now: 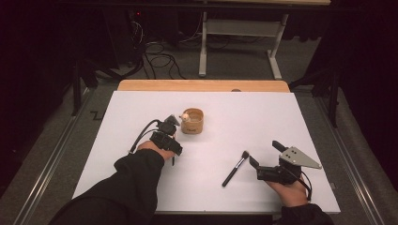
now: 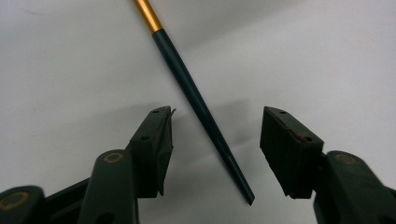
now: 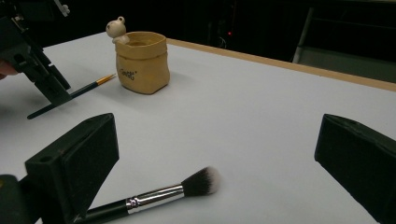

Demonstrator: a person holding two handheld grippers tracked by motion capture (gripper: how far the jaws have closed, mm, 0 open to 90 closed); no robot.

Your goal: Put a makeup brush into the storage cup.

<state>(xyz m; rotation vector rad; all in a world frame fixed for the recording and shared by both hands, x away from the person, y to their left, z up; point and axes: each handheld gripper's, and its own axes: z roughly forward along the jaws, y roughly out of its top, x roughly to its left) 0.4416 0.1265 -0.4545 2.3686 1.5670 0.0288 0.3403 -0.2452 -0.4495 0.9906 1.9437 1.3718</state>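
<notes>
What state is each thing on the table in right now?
Thin brush: lying flat between the left tongs' pads, not yet pinched.
Makeup brush: lying flat, untouched.
Cup: upright.
Left tongs: open, down at the table.
Right tongs: wide open, empty.

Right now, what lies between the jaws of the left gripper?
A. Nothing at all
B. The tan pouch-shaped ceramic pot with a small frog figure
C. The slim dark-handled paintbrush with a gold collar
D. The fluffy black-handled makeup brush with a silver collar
C: in the left gripper view the slim dark-handled paintbrush with a gold collar lies on the white table between the left gripper jaws, pads not yet touching it.
</notes>
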